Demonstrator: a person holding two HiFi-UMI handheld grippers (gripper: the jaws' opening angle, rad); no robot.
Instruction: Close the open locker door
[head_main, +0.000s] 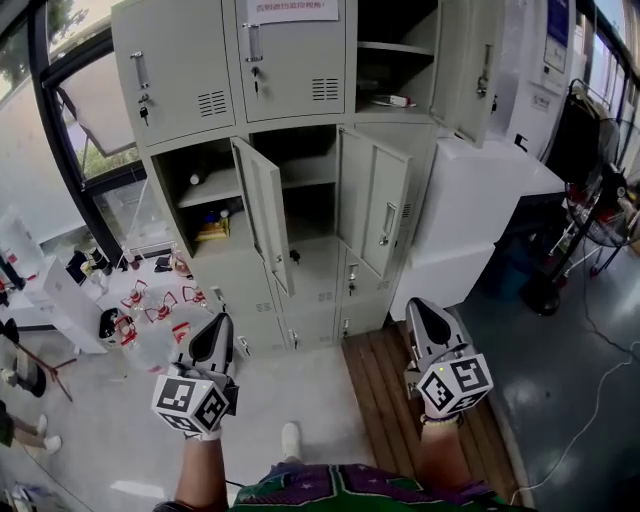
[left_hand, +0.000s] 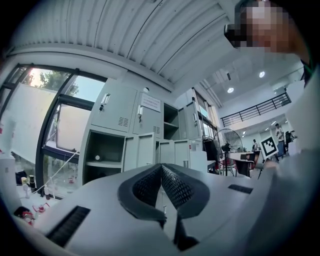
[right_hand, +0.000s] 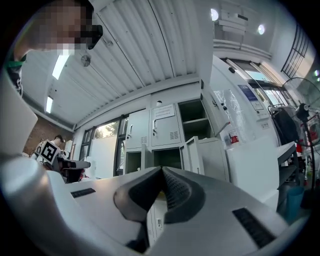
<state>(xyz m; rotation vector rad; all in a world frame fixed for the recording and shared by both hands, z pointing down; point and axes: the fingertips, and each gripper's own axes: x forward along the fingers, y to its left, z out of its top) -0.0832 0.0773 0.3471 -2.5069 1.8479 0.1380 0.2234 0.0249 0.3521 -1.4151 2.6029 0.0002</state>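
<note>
A grey bank of lockers (head_main: 290, 150) stands ahead of me. In its middle row two doors hang open: one door (head_main: 262, 210) swung out to the left and another door (head_main: 374, 200) swung out to the right of the middle compartment. At the top right a third door (head_main: 468, 60) stands open too. My left gripper (head_main: 212, 335) and right gripper (head_main: 425, 322) are both shut and empty, held low in front of the lockers, well short of the doors. The lockers (left_hand: 130, 145) show beyond the left gripper (left_hand: 161, 172), and the lockers (right_hand: 170, 145) beyond the right gripper (right_hand: 162, 175).
Clutter of bottles and small things (head_main: 150, 305) lies on the floor at the lower left by a window. A white cabinet (head_main: 480, 215) stands right of the lockers. A fan and cables (head_main: 590, 200) are at the far right. A wooden pallet (head_main: 380, 390) lies underfoot.
</note>
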